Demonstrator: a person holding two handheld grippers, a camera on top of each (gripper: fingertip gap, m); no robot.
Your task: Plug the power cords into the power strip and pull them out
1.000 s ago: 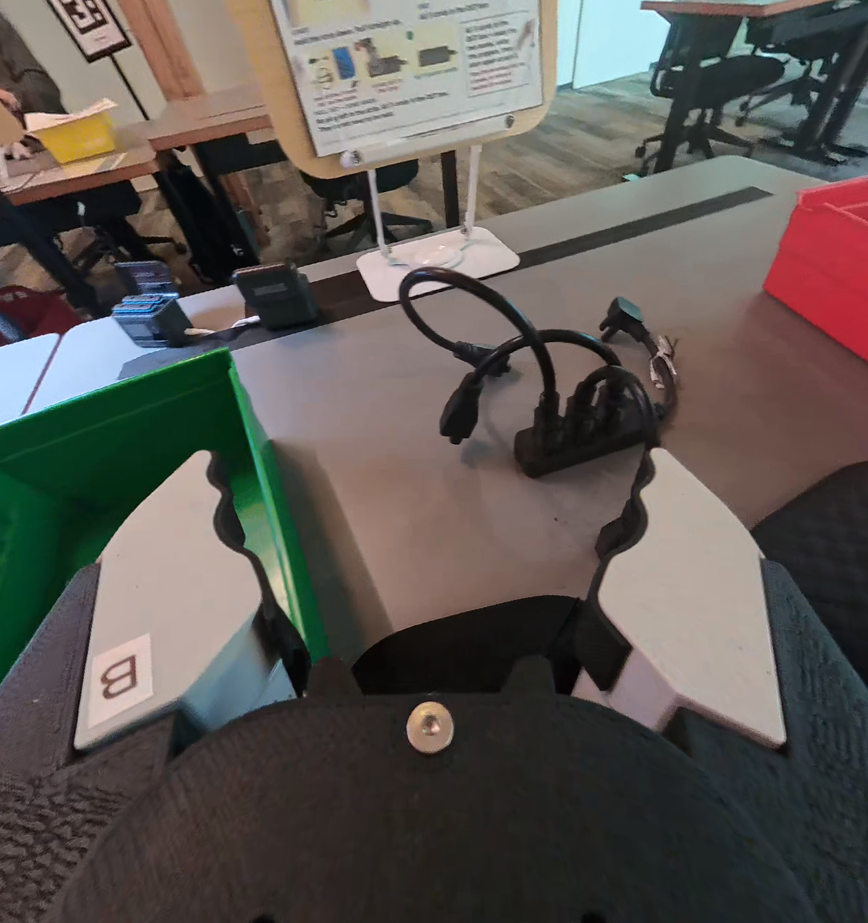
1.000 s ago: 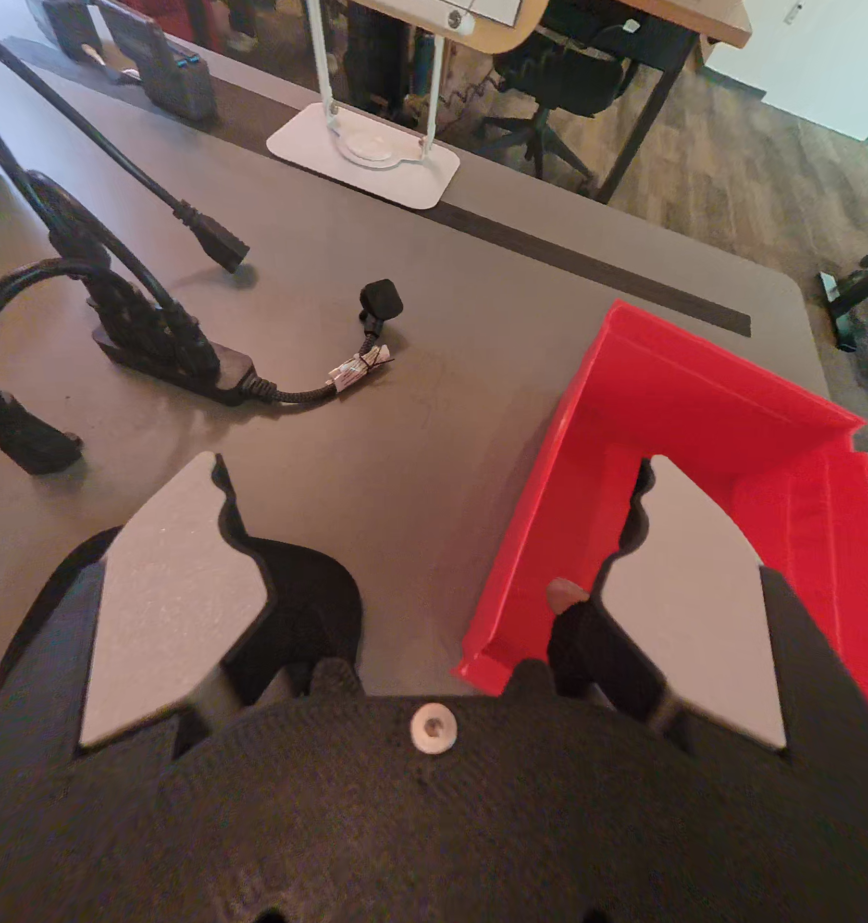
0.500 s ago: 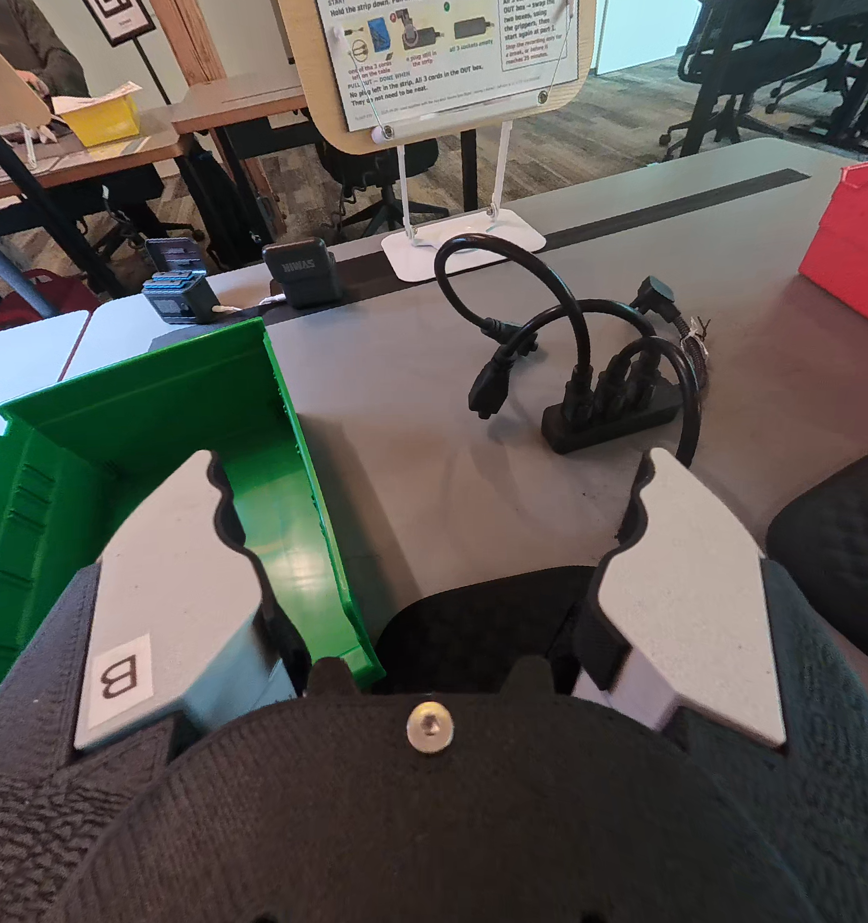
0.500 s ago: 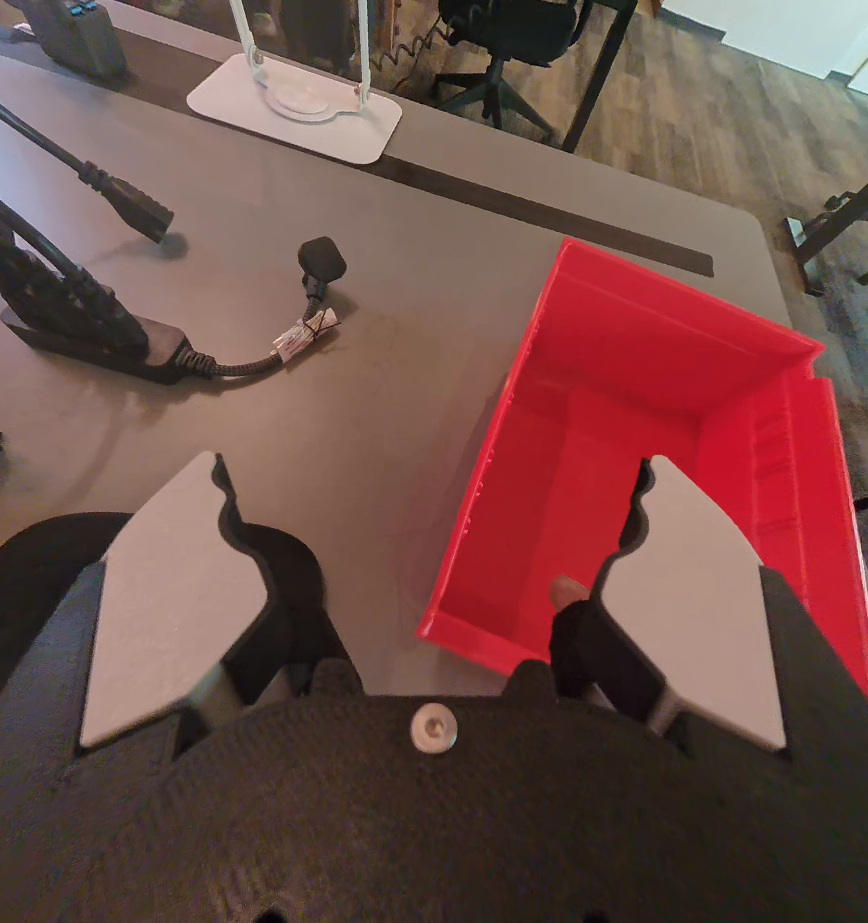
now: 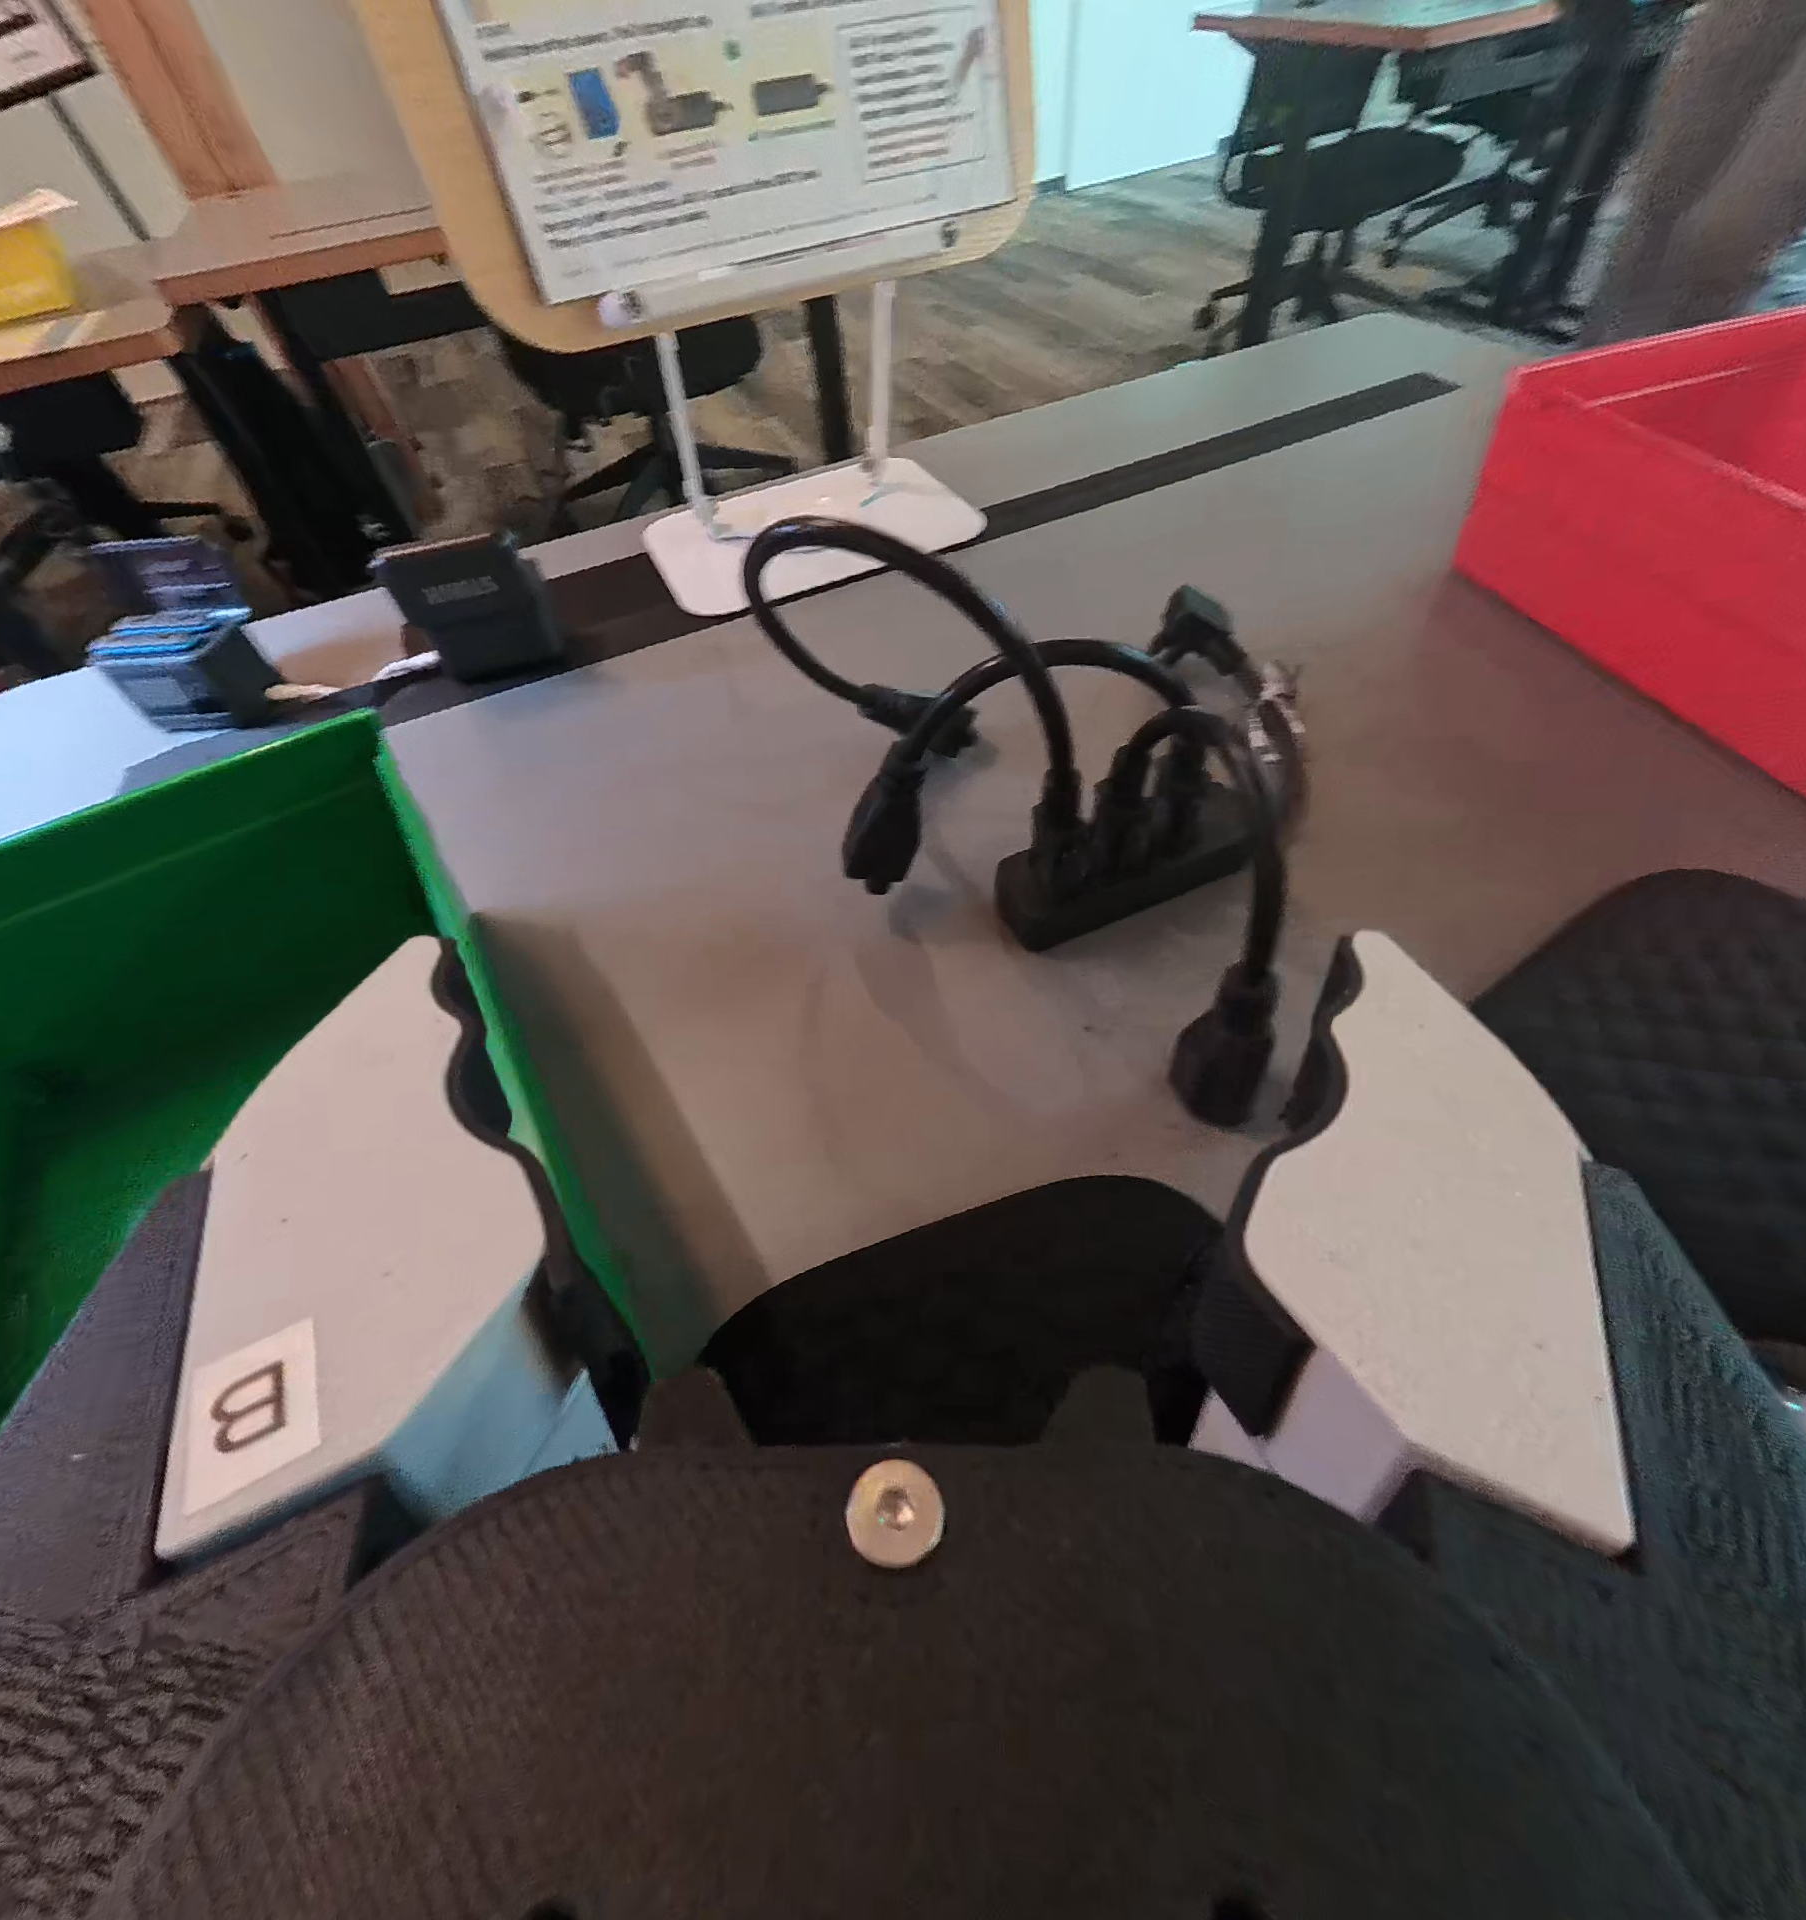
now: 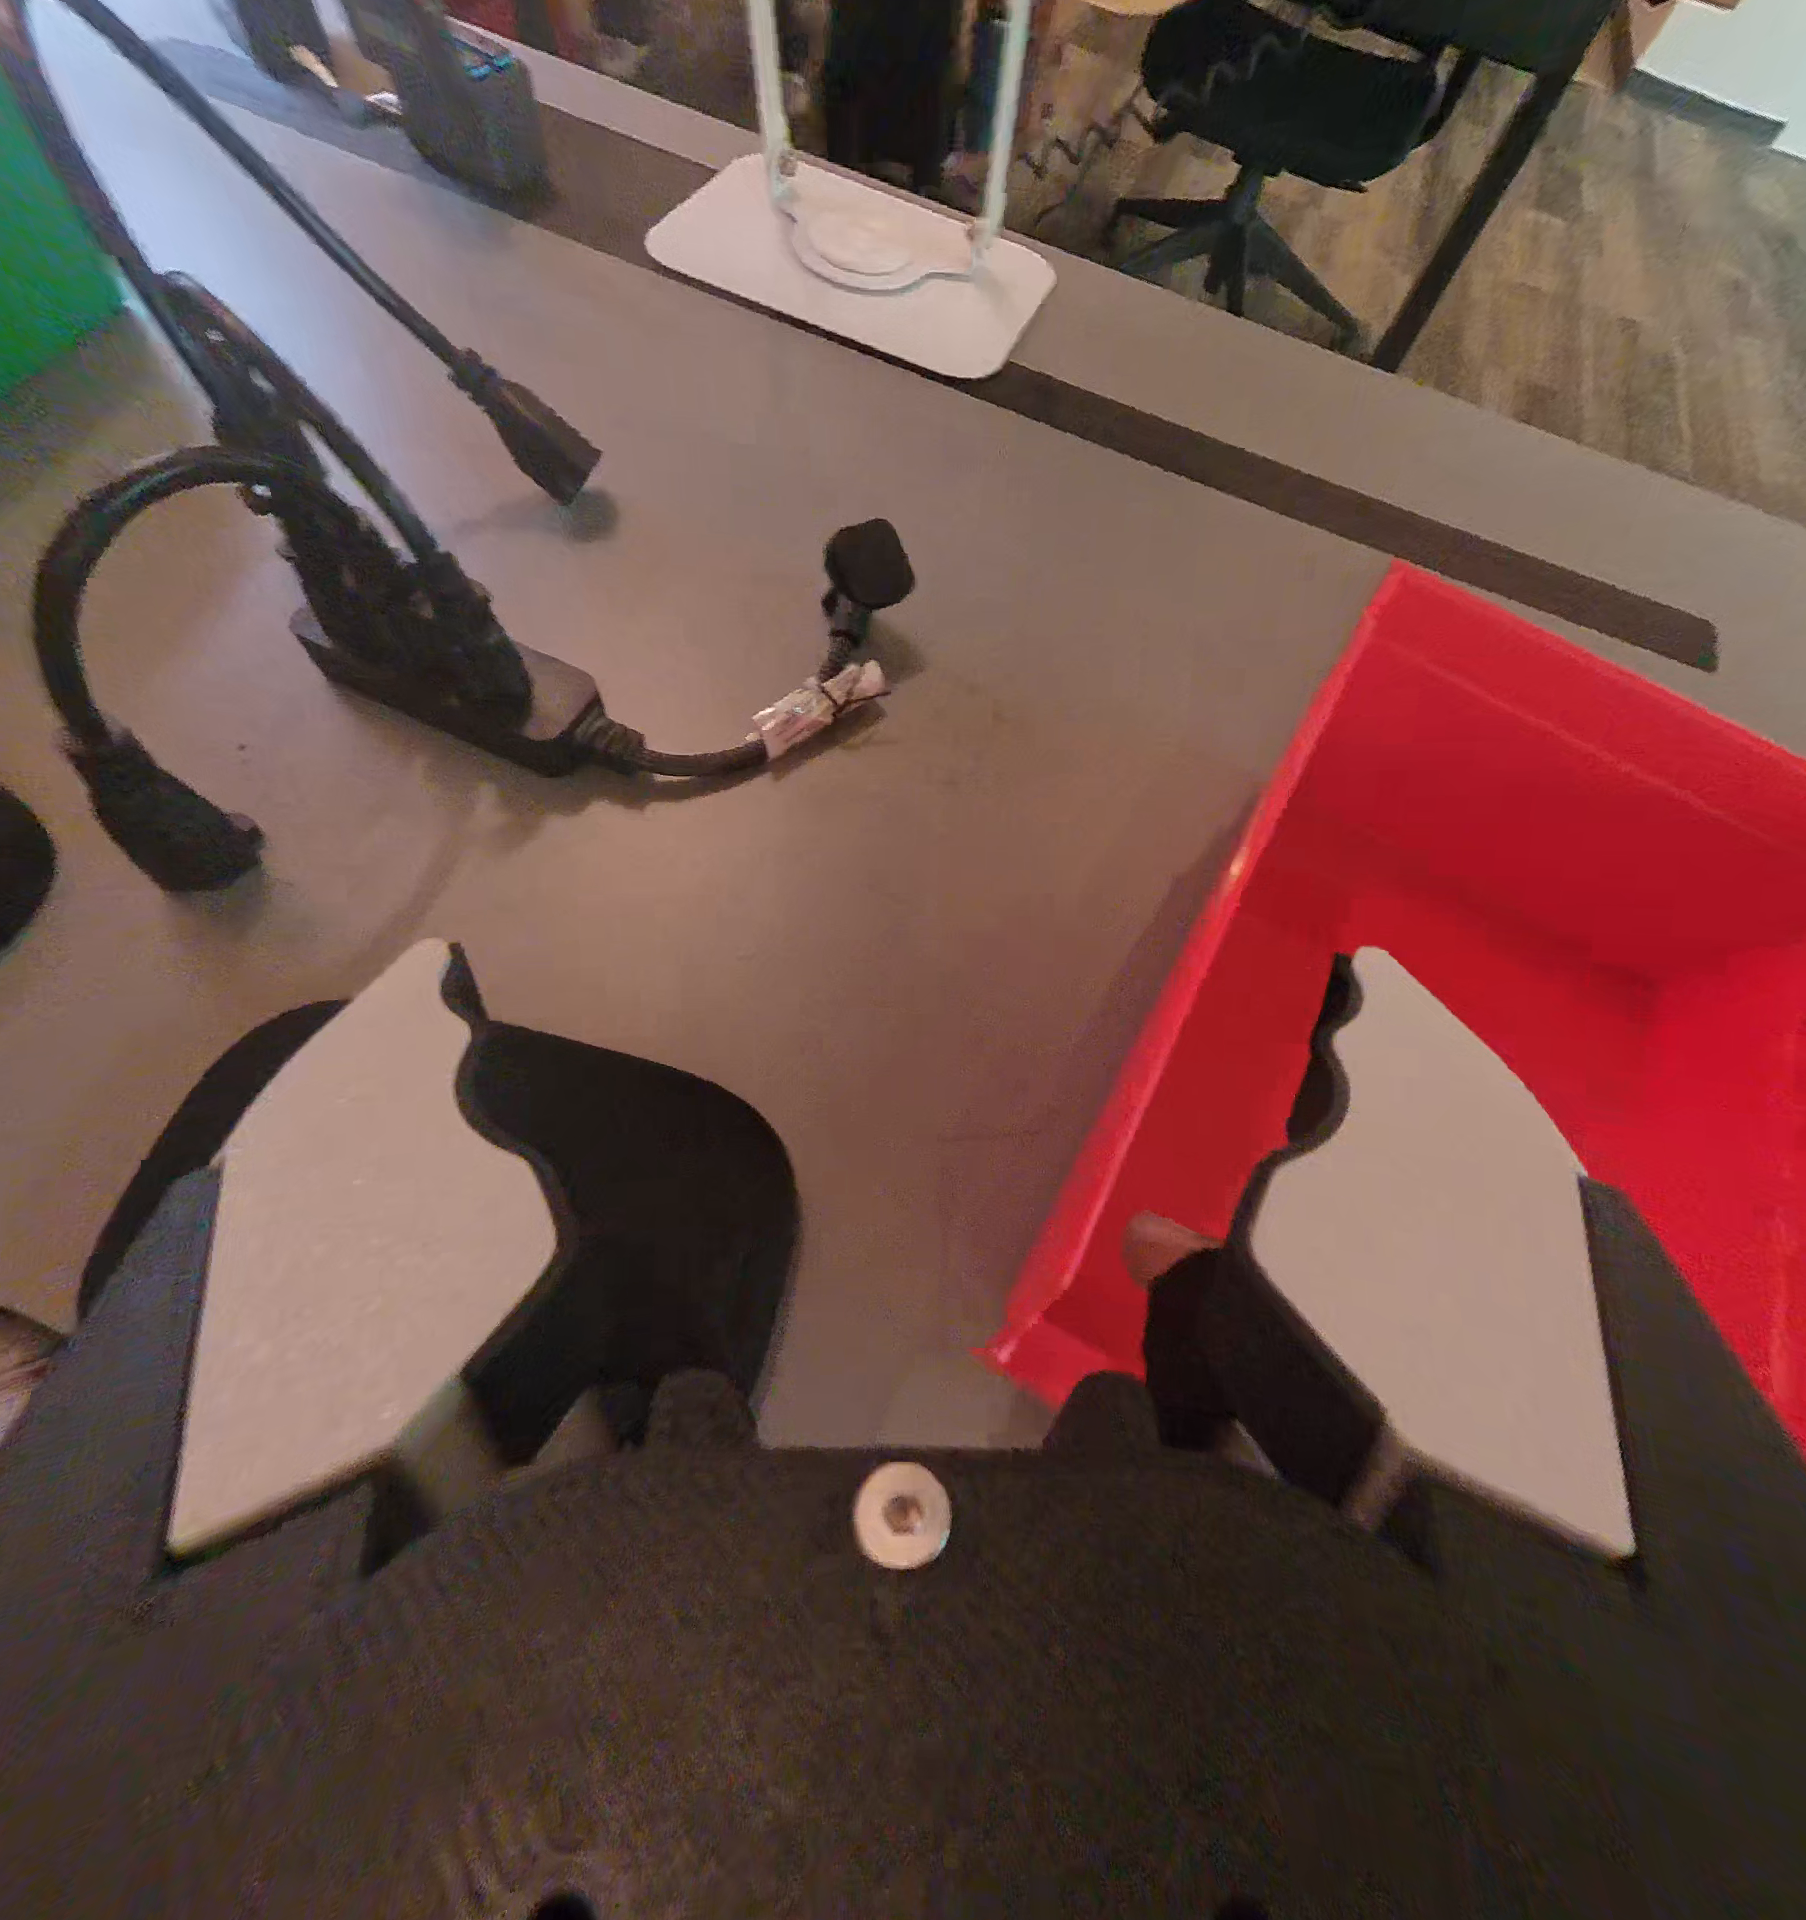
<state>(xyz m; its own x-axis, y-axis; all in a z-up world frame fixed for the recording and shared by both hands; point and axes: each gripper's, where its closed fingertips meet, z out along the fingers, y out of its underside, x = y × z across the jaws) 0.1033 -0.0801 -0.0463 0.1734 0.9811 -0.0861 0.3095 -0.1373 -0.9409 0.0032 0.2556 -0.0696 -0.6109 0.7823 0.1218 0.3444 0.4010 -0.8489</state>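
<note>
A black power strip (image 5: pixel 1122 878) lies on the grey table with three short black cords (image 5: pixel 1044 717) plugged into it, their free ends arching to the table. It also shows in the right wrist view (image 6: pixel 431 665), with its own plug (image 6: pixel 868 566) lying to the right. My left gripper (image 5: pixel 894 997) is open and empty, held near the table's front, short of the strip. One free cord end (image 5: pixel 1221 1049) lies just inside its right finger. My right gripper (image 6: pixel 894 1013) is open and empty, over the table beside the red bin.
A green bin (image 5: pixel 151 935) stands at the left and a red bin (image 6: pixel 1564 831) at the right. A sign stand with a white base (image 5: pixel 816 530) and small black devices (image 5: pixel 478 613) sit at the table's back edge. Office chairs and desks stand beyond.
Both views shifted. The left gripper dropped back lower, bringing one free cord end beside its right finger. The right gripper turned left, bringing the power strip more into view. Both grippers stayed open.
</note>
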